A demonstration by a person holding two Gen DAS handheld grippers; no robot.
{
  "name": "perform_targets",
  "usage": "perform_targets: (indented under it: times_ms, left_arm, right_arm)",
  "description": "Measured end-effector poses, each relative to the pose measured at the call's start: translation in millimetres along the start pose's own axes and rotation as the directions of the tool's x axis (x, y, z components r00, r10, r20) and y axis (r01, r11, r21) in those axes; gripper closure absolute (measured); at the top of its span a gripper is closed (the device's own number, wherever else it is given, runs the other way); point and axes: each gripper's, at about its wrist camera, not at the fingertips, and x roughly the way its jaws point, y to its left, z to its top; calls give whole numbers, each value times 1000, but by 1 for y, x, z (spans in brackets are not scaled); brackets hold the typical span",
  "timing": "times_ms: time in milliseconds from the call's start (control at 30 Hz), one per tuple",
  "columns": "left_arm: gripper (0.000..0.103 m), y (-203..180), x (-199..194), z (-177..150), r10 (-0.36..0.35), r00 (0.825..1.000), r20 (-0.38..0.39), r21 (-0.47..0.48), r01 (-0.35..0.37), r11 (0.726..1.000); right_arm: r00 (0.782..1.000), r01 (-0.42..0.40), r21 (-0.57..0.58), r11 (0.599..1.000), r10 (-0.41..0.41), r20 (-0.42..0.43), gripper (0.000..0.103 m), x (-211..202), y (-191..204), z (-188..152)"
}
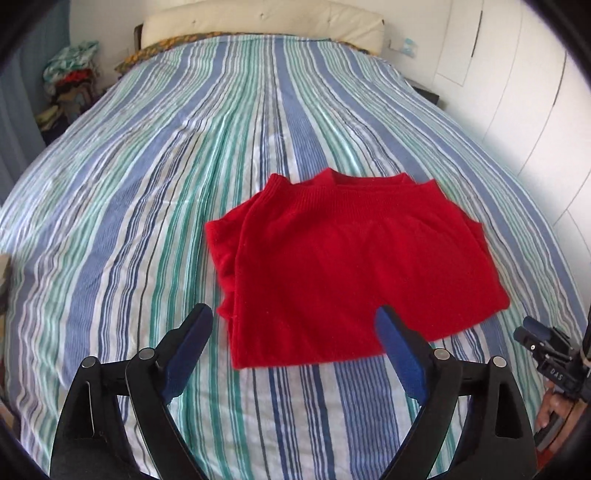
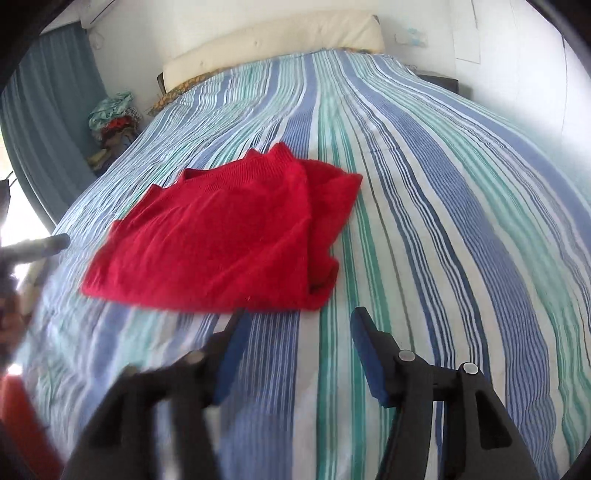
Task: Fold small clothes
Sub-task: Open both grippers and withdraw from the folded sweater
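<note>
The red sweater lies folded on the striped bed, just ahead of the left gripper, whose fingers stand wide apart, clamping nothing. The right gripper is likewise parted and empty, the sweater ahead and left of its fingers, probably released after a fold.

Home bedroom, striped bed, headboard, curtain
</note>
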Motion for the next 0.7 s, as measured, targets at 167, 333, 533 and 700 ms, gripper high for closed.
perform_targets:
  times_ms: [167, 333, 533, 700]
  left_arm:
    - [12, -11, -18, -6, 33, 999, 17, 42, -34, 999]
    - [12, -13, -23, -11, 53, 998, 20, 45, -54, 998]
    - [8, 2, -15, -52, 51, 999, -10, -18, -51, 999]
    - [8, 23, -2, -114, -13, 999, -45, -112, 8, 994]
  right_arm:
    - [999, -19, 64, 998, 21, -26, 46, -5, 6, -27]
    - [999, -21, 81, 996, 24, -27, 46, -8, 9, -31]
    - [996, -86, 121, 989, 89, -15, 23, 0, 3, -4]
    - [992, -110, 225, 968, 121, -35, 9, 33, -25, 47]
